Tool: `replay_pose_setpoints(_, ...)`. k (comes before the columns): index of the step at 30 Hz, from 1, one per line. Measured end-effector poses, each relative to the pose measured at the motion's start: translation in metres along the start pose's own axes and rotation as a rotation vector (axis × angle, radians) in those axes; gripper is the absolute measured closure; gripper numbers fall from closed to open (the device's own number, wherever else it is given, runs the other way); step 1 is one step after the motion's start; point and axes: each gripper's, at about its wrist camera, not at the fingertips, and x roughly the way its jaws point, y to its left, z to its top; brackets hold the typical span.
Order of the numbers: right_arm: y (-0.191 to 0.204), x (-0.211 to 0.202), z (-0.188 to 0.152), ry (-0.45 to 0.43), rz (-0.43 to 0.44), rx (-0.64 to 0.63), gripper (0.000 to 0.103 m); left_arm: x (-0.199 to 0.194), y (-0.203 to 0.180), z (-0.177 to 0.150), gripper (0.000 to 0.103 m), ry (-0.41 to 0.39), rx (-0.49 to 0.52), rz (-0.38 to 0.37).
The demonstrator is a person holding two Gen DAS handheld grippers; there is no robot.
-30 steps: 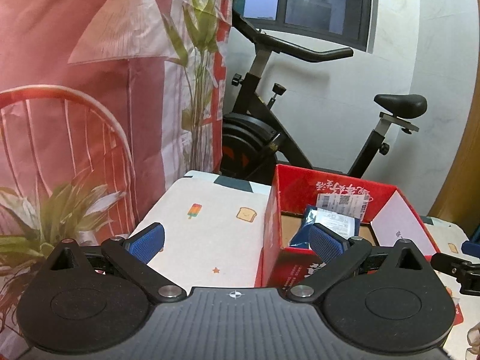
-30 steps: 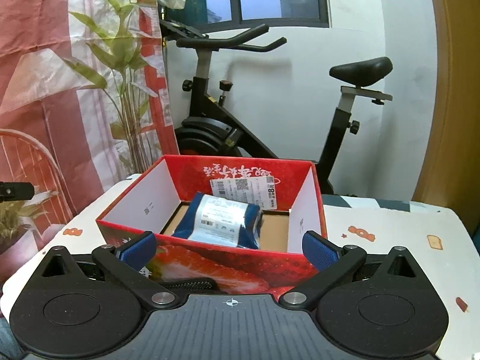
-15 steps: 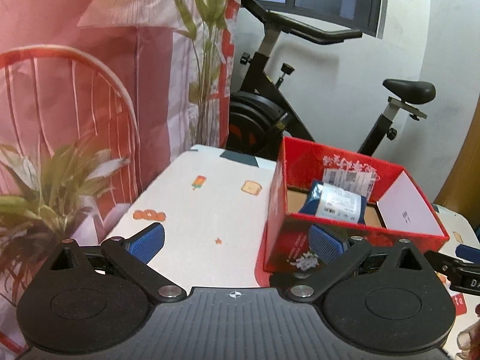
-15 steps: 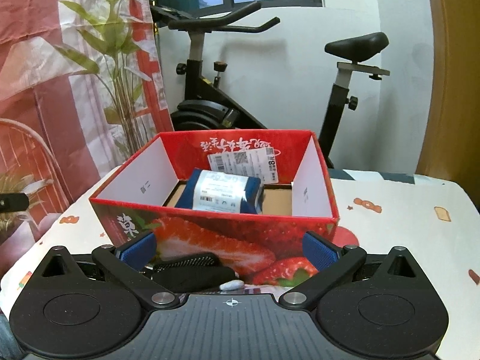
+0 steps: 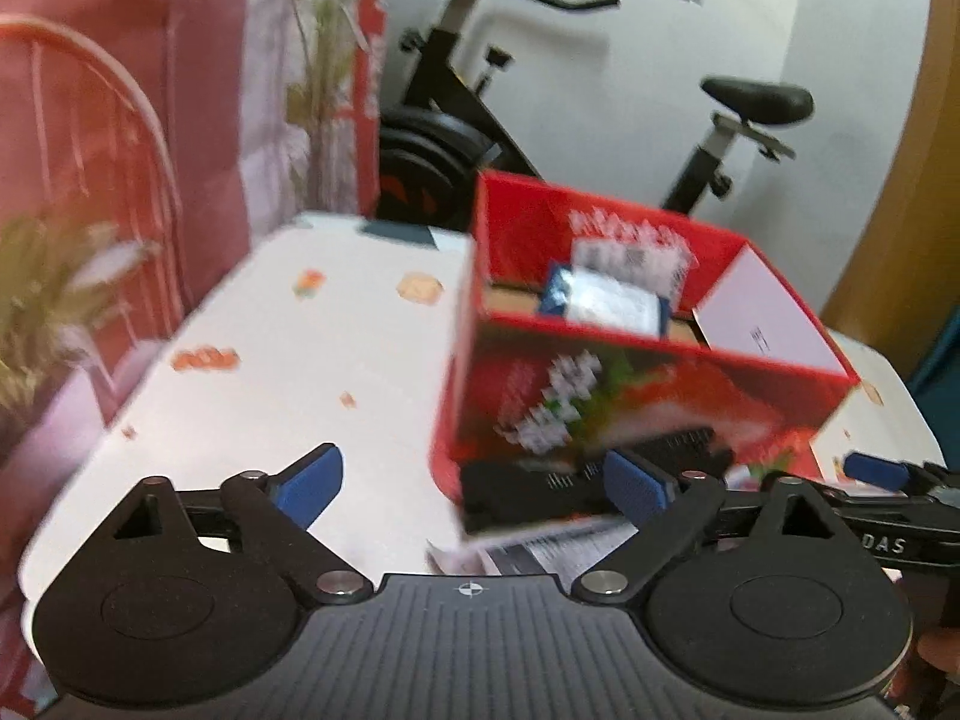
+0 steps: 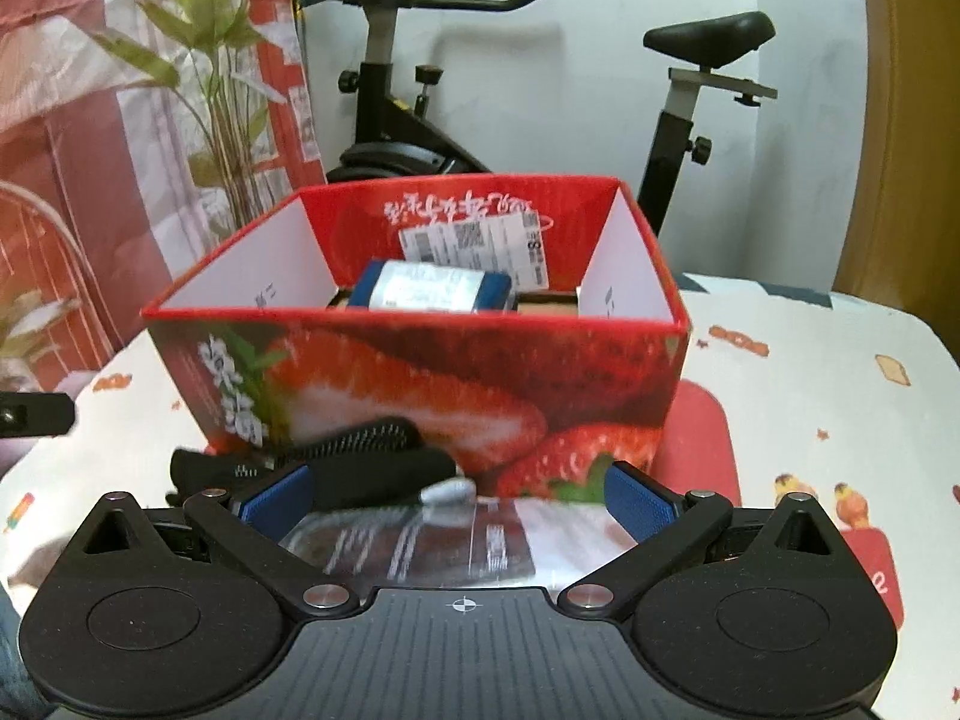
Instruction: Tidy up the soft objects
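Note:
A red strawberry-print box [image 6: 420, 378] stands on the table and holds a blue and white soft pack [image 6: 429, 291]; both show in the left wrist view, box [image 5: 636, 396], pack [image 5: 606, 300]. A black soft item [image 6: 360, 462] lies in front of the box on a shiny wrapped packet [image 6: 432, 540]. My right gripper [image 6: 459, 501] is open and empty just before them. My left gripper [image 5: 474, 483] is open and empty, left of the box; the black item [image 5: 540, 486] lies near its right finger. The left view is blurred.
The table [image 5: 288, 372] has a white cloth with small prints. An exercise bike [image 6: 420, 138] stands behind it against a white wall. A red patterned curtain [image 5: 120, 120] hangs at the left. A red mat [image 6: 708, 450] lies under the box.
Both grippers have pulled back and lowered toward the table's near side. The black item and shiny packet in front of the box have come into view.

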Motion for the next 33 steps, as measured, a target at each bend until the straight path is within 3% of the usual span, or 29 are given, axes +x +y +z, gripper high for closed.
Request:
replay_pose_setpoints(3,0.004,0.002,-0.007,0.012,0.002,-0.019,0.001,0.011,0.001,-0.009,0.027,0.059,-0.026,-0.045)
replay_pose_setpoints(10,0.021,0.003,-0.023,0.012,-0.010,-0.134,0.004,0.035,0.013,-0.027,0.041,0.169,-0.111,-0.116)
replay_pose_setpoints(19,0.024,0.002,-0.033,0.016,-0.017,-0.169,0.004,0.056,0.024,-0.042,0.042,0.234,-0.187,-0.162)
replay_pose_setpoints(33,0.025,0.009,-0.029,0.086,0.026,-0.229,0.003,0.071,0.033,-0.057,0.037,0.252,-0.220,-0.211)
